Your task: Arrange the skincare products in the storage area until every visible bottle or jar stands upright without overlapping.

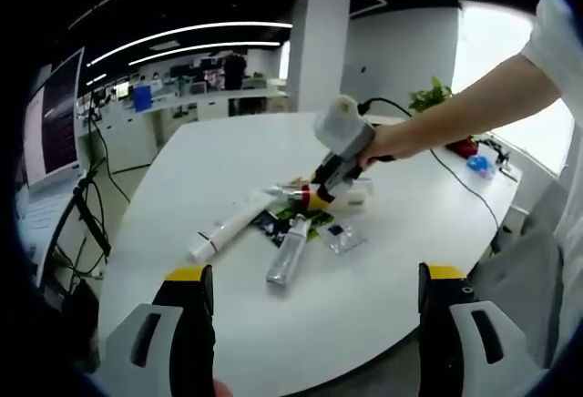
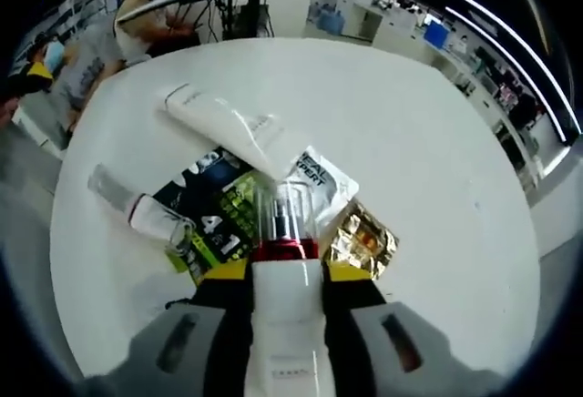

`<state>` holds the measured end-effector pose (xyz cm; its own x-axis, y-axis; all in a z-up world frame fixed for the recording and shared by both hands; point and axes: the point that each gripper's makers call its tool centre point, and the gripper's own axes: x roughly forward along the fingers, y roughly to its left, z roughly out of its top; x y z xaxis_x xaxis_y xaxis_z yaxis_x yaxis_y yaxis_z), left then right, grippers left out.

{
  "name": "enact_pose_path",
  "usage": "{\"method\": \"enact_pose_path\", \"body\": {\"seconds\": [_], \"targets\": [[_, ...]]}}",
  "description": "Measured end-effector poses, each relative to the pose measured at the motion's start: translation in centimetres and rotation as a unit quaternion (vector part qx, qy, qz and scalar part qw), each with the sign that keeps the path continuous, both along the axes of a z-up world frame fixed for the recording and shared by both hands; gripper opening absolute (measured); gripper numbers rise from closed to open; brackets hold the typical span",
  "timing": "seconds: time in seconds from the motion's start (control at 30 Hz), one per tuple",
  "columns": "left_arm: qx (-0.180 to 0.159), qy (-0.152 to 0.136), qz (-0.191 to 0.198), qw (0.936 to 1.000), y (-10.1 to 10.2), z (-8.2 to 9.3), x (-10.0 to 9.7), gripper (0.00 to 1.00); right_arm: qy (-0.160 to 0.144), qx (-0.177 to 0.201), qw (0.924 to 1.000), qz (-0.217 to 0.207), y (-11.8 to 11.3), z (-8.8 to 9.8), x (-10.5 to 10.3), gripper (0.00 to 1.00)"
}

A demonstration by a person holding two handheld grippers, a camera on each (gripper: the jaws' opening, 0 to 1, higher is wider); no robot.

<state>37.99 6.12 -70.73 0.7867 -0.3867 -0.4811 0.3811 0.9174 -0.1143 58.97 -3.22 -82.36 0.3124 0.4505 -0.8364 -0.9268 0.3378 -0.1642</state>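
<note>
My right gripper (image 2: 288, 274) is shut on a white bottle (image 2: 284, 324) with a red collar and a clear cap (image 2: 281, 210), which lies along the jaws and points at the pile. Beyond the cap lie a long white tube (image 2: 228, 128) and a clear bottle (image 2: 141, 208), both on their sides, over flat sachets (image 2: 214, 215). In the left gripper view that right gripper (image 1: 321, 197), held by a person's hand, hovers low over the pile, with the white tube (image 1: 228, 227) and clear bottle (image 1: 289, 249) lying close by. My left gripper (image 1: 314, 292) is open, short of the pile.
The products lie on a round white table (image 1: 228, 160). A white sachet (image 2: 321, 174) and a gold sachet (image 2: 364, 238) lie right of the cap; a small clear packet (image 1: 344, 238) and a white jar (image 1: 357, 197) sit by the pile. A cable (image 1: 455, 183) crosses the table's right side.
</note>
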Motion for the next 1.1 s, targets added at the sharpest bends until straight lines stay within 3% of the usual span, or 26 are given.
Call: {"method": "enact_pose_path", "body": {"seconds": [0.23,0.53,0.7,0.97,1.1], "targets": [[0.0,0.0,-0.002,1.0,-0.1,0.0,0.0,0.91,-0.011,0.05,0.9975,-0.049,-0.8,1.2,-0.4,0.28],[0.0,0.0,-0.007,1.0,-0.4,0.1,-0.1,0.91,-0.021,0.108,0.9871,-0.116,-2.9,3.6,-0.1,0.28],[-0.002,-0.001,-0.005,1.0,-0.3,0.2,-0.1,0.9,-0.031,0.151,0.9733,-0.17,-4.6,5.4,0.2,0.28],[0.007,-0.005,-0.013,0.9999,-0.4,0.1,-0.2,0.9,-0.049,0.182,0.9568,-0.222,-7.4,7.4,-0.3,0.28],[0.01,-0.007,-0.019,0.9997,-0.5,0.1,-0.3,0.9,-0.056,0.199,0.9451,-0.253,-9.0,8.2,-0.5,0.28]]}}
